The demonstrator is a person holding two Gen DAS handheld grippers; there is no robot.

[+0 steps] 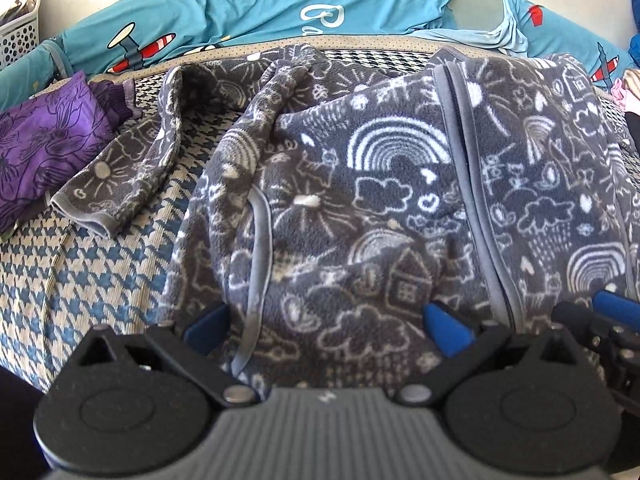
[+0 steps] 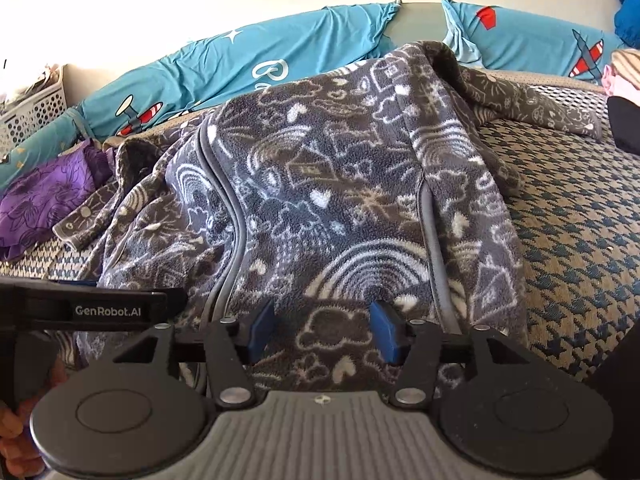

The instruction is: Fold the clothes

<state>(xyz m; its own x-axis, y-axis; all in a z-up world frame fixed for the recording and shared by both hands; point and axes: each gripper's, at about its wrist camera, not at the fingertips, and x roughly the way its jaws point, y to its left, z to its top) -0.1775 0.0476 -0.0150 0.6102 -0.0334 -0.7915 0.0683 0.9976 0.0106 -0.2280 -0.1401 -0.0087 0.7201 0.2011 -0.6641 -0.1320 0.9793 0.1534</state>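
Observation:
A grey fleece jacket (image 1: pixel 384 184) with white rainbow and cloud doodles lies spread on the houndstooth bed cover (image 1: pixel 80 272), zipper trim facing up. One sleeve (image 1: pixel 120 172) stretches out to the left, the other sleeve (image 2: pixel 532 100) to the far right. My left gripper (image 1: pixel 328 328) is open at the jacket's near hem, its blue fingers (image 1: pixel 448 332) wide apart with fleece lying between them. My right gripper (image 2: pixel 323 332) is also open over the hem beside the zipper trim (image 2: pixel 236 232), fleece between its fingers (image 2: pixel 262 332). The left gripper's body (image 2: pixel 108 310) shows close at its left.
A purple patterned garment (image 1: pixel 44 148) lies at the left by the sleeve cuff. Teal bedding with aeroplane prints (image 1: pixel 280 4) lines the back. A white perforated basket (image 1: pixel 20 32) stands at the far left. Pink clothes (image 2: pixel 624 72) sit at the far right. A hand (image 2: pixel 16 448) shows bottom left.

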